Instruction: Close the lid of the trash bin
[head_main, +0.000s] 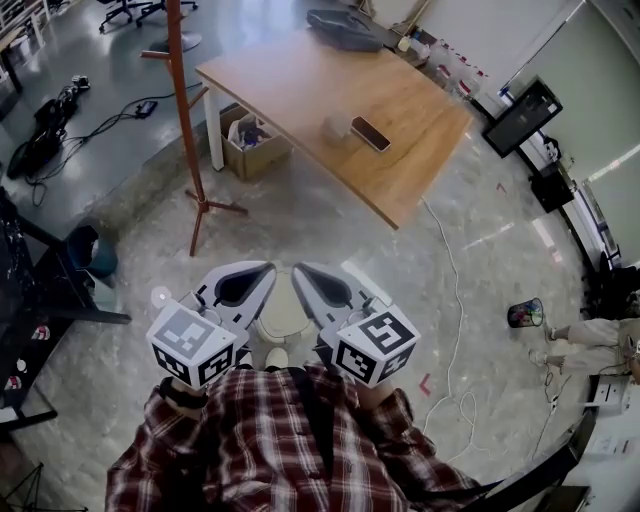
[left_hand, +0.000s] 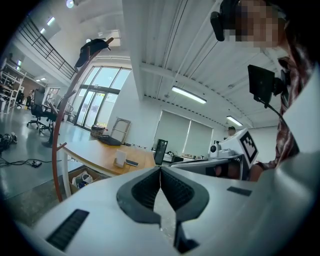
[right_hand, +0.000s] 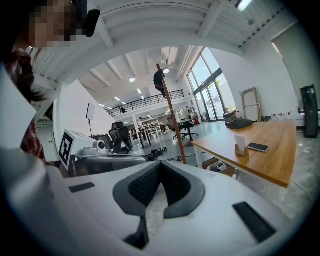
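At 6 o'clock in the head view, close against the person's plaid shirt, the left hand-held gripper and the right hand-held gripper are held side by side, tips nearly meeting. In each gripper view the jaws are seen pressed together with nothing between them, only floor showing behind. Just beneath the two, a pale rounded object is partly seen on the floor; it is taken to be the trash bin, though whether its lid stands up or down cannot be told. A small dark container stands well apart at 3 o'clock. Farther off, a coat stand rises at 11 o'clock, and a wooden surface carrying a phone lies at 12 o'clock. The task is judged not yet begun: next, one gripper would have to be lowered onto the lid and pressed down.
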